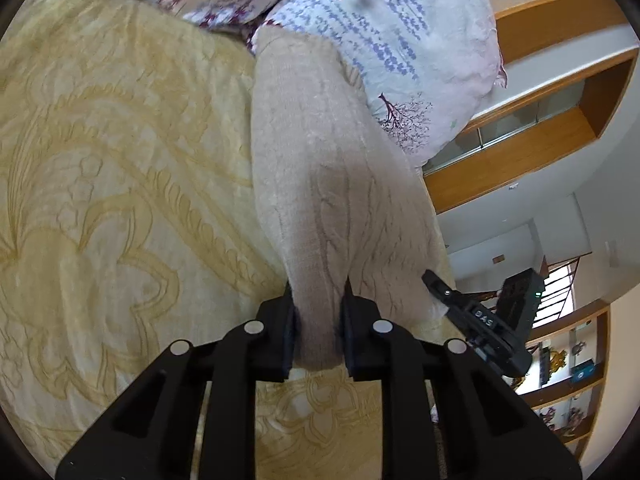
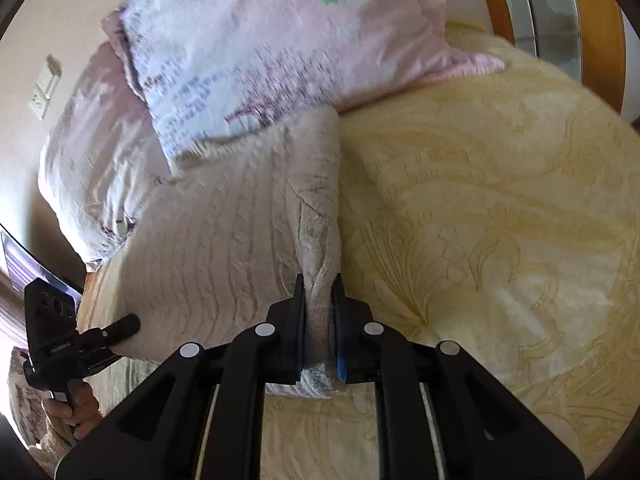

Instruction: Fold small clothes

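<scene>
Left wrist view: left gripper (image 1: pixel 318 300) clamped on the near edge of the beige knit garment (image 1: pixel 320 152), fabric pinched tight between both pads. Garment runs away from the gripper across the yellow patterned bedspread (image 1: pixel 100 160), its far end butting against the floral pillow (image 1: pixel 392 40). Left of the garment the bedspread is bare and wide open; right of it the garment reaches the bed edge, with wooden shelving (image 1: pixel 540 148) and a lit window past that. Right gripper (image 1: pixel 436 282) pokes in just right of the garment, tips against the fabric; a small label on its body has characters too small and skewed to read with confidence. Right wrist view: right gripper (image 2: pixel 318 298) closed on a bunched fold of the beige knit garment (image 2: pixel 208 232), blue pad showing on the right finger. Garment spreads left of the gripper, its far edge tucked under the floral pillow (image 2: pixel 260 52); right edge of the garment is a clean straight line, and beyond it the yellow patterned bedspread (image 2: pixel 500 220) is free up to the wooden headboard (image 2: pixel 600 20). Left gripper (image 2: pixel 132 324) at the garment's left edge, held by a hand (image 2: pixel 80 404). Its body print is unreadable. Wall switch plate (image 2: pixel 44 88) left of the pillow.
</scene>
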